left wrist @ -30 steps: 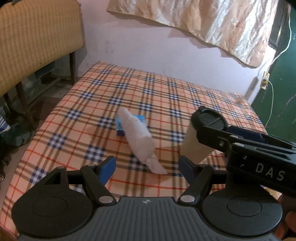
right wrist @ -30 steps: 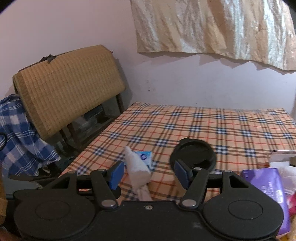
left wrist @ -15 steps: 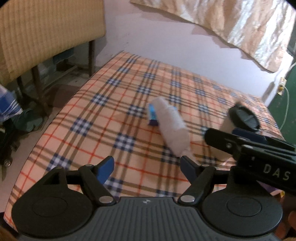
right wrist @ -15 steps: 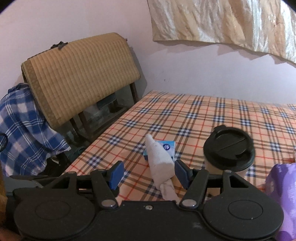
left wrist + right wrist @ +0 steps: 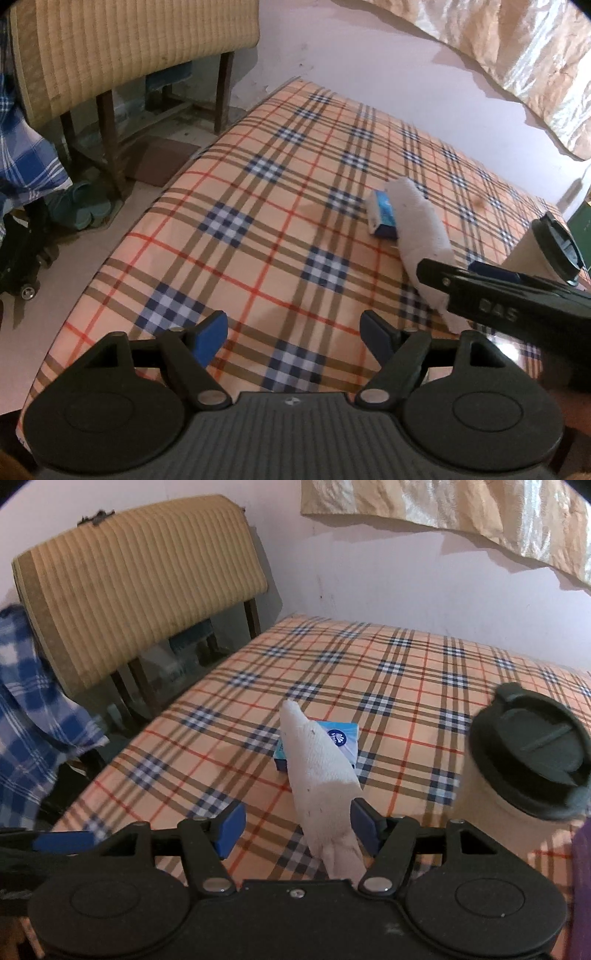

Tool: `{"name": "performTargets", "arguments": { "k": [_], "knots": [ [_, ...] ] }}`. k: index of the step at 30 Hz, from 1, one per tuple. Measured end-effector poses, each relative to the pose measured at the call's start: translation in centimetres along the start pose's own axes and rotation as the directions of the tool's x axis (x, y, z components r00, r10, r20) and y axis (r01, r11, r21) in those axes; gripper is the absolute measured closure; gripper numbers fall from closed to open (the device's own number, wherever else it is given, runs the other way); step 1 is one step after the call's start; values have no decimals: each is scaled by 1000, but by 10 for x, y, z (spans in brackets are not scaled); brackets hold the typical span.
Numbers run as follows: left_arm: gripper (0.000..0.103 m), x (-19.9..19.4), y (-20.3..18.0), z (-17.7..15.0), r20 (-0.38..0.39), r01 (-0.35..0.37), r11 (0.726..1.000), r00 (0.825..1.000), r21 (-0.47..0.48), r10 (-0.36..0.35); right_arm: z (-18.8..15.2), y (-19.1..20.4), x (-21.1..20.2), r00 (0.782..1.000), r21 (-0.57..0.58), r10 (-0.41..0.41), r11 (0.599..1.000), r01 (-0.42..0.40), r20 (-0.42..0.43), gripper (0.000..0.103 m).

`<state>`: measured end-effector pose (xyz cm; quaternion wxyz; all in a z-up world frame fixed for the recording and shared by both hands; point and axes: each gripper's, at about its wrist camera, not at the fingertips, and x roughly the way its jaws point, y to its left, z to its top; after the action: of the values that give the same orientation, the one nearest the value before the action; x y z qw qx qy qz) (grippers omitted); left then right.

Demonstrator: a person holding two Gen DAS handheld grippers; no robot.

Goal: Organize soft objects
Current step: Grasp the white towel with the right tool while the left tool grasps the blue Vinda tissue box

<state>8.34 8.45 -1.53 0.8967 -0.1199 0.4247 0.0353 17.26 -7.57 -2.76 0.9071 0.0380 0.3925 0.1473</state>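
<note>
A rolled white cloth (image 5: 321,775) lies on the plaid bed (image 5: 406,672), resting partly on a small blue tissue pack (image 5: 341,738). My right gripper (image 5: 297,823) is open, and the cloth's near end sits between its fingers, close to the right one. In the left wrist view the cloth (image 5: 421,229) and the tissue pack (image 5: 382,216) lie to the right. My left gripper (image 5: 293,334) is open and empty over bare bedspread (image 5: 258,229), left of the cloth. The right gripper's arm (image 5: 509,306) crosses that view.
A paper cup with a black lid (image 5: 528,753) stands right of the cloth; it also shows in the left wrist view (image 5: 543,247). A wicker chair (image 5: 136,590) and a blue checked cloth (image 5: 33,709) are left of the bed. A purple pack (image 5: 581,886) is at the right edge.
Both grippers have moved left and forward. The white cloth now lies between the right gripper's fingers. The cup has shifted to the right in both views.
</note>
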Motion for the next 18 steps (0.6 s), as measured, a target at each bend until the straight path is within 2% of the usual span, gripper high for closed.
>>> {"name": "performTargets", "arguments": {
  "k": [4, 6, 8, 10, 11, 14, 18],
  "knots": [
    [22, 7, 7, 2, -7, 3, 1000, 1000, -9, -3, 2, 4, 22, 998, -10, -67, 998, 67, -14, 25],
    [22, 10, 8, 3, -11, 7, 1000, 1000, -8, -7, 3, 5, 32, 994, -27, -109, 994, 109, -11, 22],
    [22, 14, 9, 4, -12, 8, 1000, 1000, -2, -8, 3, 4, 41, 993, -30, -120, 992, 120, -13, 22],
    [22, 18, 8, 5, -17, 9, 1000, 1000, 6, -9, 2, 4, 43, 991, -31, -137, 990, 137, -8, 33],
    [22, 20, 7, 6, -20, 9, 1000, 1000, 8, -9, 1, 5, 42, 990, -39, -138, 990, 138, 3, 47],
    [22, 26, 3, 9, -20, 14, 1000, 1000, 16, -14, -4, 2, 32, 991, -4, -132, 991, 132, 21, 52],
    [21, 34, -7, 17, -9, 27, 999, 1000, 40, -27, -16, -7, 0, 991, 79, -118, 990, 113, 59, 53]
  ]
}}
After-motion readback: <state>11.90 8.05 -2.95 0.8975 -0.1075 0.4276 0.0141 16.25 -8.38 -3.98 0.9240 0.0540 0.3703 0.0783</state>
